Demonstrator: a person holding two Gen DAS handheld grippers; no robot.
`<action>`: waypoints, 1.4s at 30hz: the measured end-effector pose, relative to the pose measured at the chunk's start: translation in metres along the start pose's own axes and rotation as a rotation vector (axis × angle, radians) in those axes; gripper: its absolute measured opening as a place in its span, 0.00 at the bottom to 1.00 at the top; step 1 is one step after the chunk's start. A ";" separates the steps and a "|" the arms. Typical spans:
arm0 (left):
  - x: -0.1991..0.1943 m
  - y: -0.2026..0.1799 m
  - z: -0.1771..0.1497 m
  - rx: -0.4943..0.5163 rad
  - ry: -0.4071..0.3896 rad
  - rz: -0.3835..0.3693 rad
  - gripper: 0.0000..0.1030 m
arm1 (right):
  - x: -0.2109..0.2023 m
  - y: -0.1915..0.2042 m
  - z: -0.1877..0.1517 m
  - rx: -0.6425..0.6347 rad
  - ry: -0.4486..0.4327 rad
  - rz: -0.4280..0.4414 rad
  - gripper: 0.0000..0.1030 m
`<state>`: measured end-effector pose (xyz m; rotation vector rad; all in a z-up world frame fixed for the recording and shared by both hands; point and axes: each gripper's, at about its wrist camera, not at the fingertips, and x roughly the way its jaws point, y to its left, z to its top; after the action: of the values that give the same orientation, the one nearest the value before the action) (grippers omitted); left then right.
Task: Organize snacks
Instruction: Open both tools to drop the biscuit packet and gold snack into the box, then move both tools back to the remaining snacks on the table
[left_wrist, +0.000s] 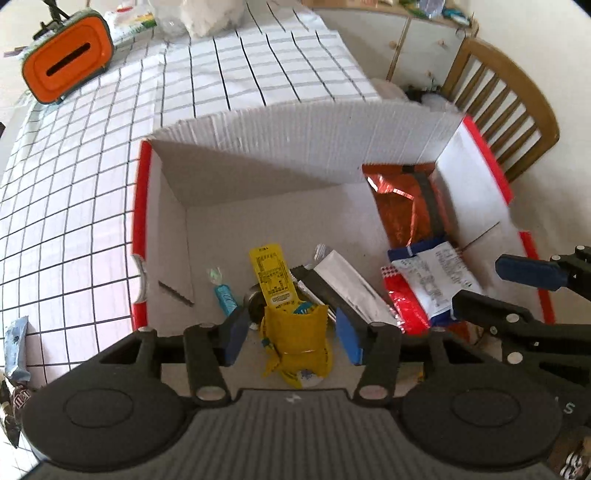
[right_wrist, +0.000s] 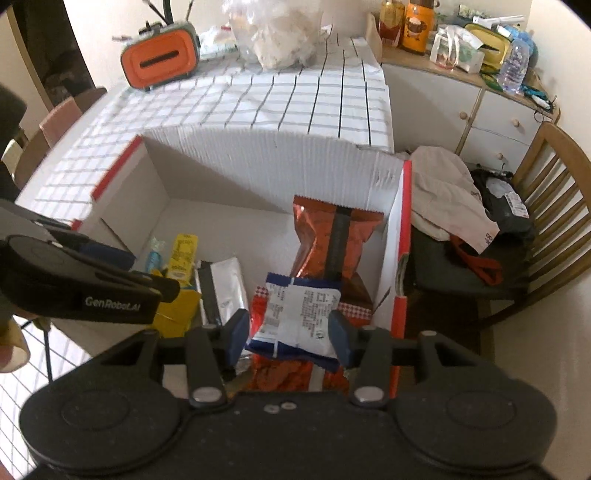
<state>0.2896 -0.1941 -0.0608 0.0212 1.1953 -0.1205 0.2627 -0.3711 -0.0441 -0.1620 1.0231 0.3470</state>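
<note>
Both grippers point down into a white cardboard box (left_wrist: 258, 147) with red-edged flaps, which sits on a tabletop (left_wrist: 74, 206) covered in a white cloth with a black grid.

In the left wrist view, the left gripper (left_wrist: 291, 336) fills the bottom of the frame. Its jaws stand apart with a crumpled yellow snack packet (left_wrist: 295, 332) between the blue pads, and a gap shows on either side of the packet, so the pads do not press on it. Just above it, at lower centre, lie a small teal-wrapped candy (left_wrist: 225, 295) and a silver and black packet (left_wrist: 343, 291). A shiny orange bag (left_wrist: 402, 206) leans in the box's right-hand corner, at centre right of the frame. The right gripper (left_wrist: 491, 291) enters from the right edge.

In the right wrist view, the right gripper (right_wrist: 290, 334) sits at lower centre, its jaws closed at a middling width on a white and blue snack packet (right_wrist: 299, 317), both pads touching its sides. Under that packet lies a red packet (right_wrist: 280, 373). The orange bag stands directly above in the frame, against the box's right wall.

An orange and green tissue box (left_wrist: 68, 64) stands at the upper left of the tabletop. A wooden chair (right_wrist: 546, 206) is at the right edge of the right wrist view, beside the box
</note>
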 end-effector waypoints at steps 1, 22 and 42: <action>-0.005 0.000 -0.001 -0.004 -0.011 -0.005 0.51 | -0.005 0.000 0.000 -0.001 -0.012 0.002 0.45; -0.095 0.022 -0.052 -0.023 -0.251 -0.019 0.73 | -0.070 0.034 -0.009 -0.020 -0.161 0.109 0.58; -0.142 0.111 -0.125 -0.051 -0.449 0.029 0.83 | -0.089 0.110 -0.018 -0.029 -0.265 0.201 0.99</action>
<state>0.1338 -0.0621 0.0196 -0.0319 0.7490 -0.0639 0.1669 -0.2917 0.0261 -0.0369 0.7735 0.5507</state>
